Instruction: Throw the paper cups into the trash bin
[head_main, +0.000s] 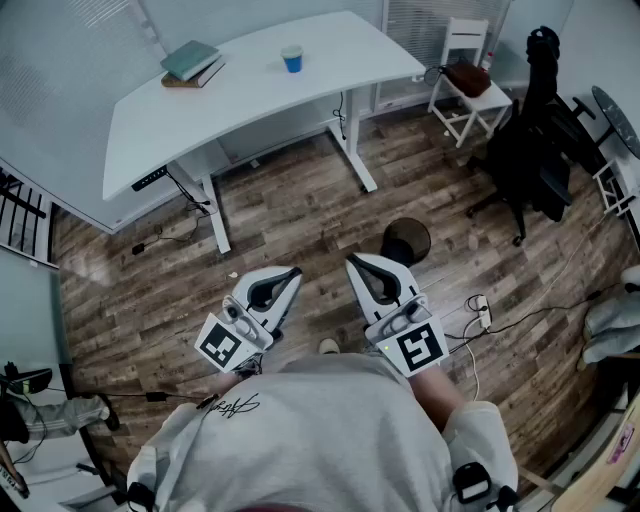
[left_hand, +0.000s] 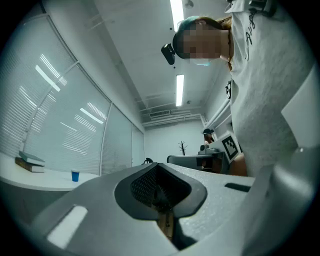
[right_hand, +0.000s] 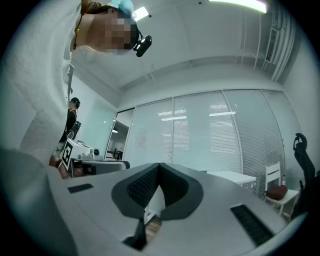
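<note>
Desk (head_main: 260, 100) with blue cup (head_main: 291, 59)

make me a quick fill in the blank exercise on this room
1. The paper cup on the white desk is ____.
2. The black trash bin stands on the ____ floor.
3. The left tongs and right tongs are both ____, gripping nothing.
Missing words: blue; wooden; shut

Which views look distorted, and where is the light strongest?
Head view: mild wide-angle bending, the wooden floor bows. Left gripper view: strong fisheye, black corners, ceiling strip lights glare. Right gripper view: same fisheye, bright ceiling light at top edge.
</note>
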